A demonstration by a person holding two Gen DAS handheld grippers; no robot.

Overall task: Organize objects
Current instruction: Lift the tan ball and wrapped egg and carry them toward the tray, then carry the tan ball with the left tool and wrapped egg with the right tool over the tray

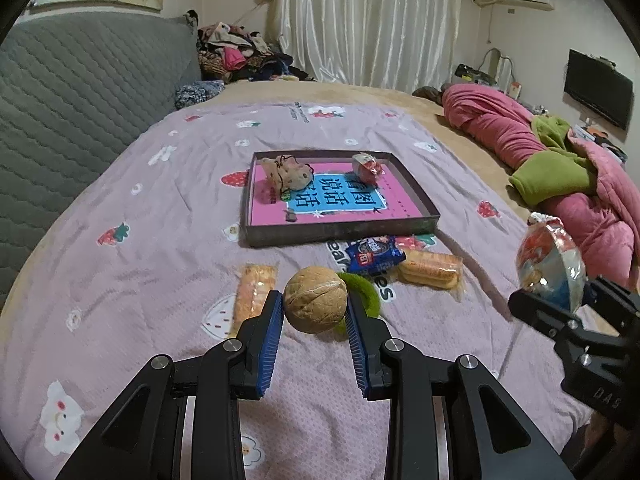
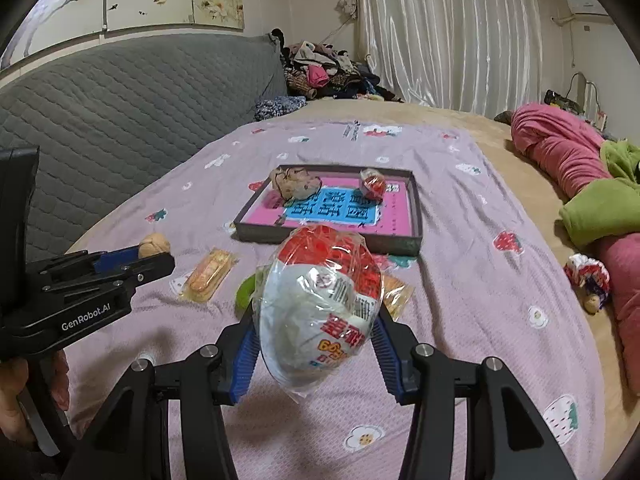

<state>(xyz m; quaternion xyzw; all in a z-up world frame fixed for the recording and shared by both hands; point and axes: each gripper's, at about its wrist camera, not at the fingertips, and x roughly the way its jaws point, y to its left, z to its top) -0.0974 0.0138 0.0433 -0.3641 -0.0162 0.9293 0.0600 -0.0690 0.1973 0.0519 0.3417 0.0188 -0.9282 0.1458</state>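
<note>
My left gripper [image 1: 315, 303] is shut on a tan walnut [image 1: 315, 294], held above the lilac bedspread. My right gripper [image 2: 318, 316] is shut on a plastic-wrapped red and white toy egg [image 2: 320, 300], also held off the bed. The left wrist view shows the right gripper [image 1: 556, 296] and its egg [image 1: 550, 268] at the right edge. Farther back lies a shallow grey box [image 1: 340, 234] lined with a pink book. It holds a beige drawstring pouch [image 1: 288, 174] and a second wrapped egg [image 1: 368, 168].
Two biscuit packs [image 1: 254, 292] [image 1: 430, 270], a blue snack packet [image 1: 374, 254] and a green fuzzy item [image 1: 366, 294] lie in front of the box. A pink and green quilt [image 1: 560, 160] is bunched at the right, with a small toy [image 2: 588, 280] beside it. A grey padded headboard [image 1: 80, 100] runs along the left.
</note>
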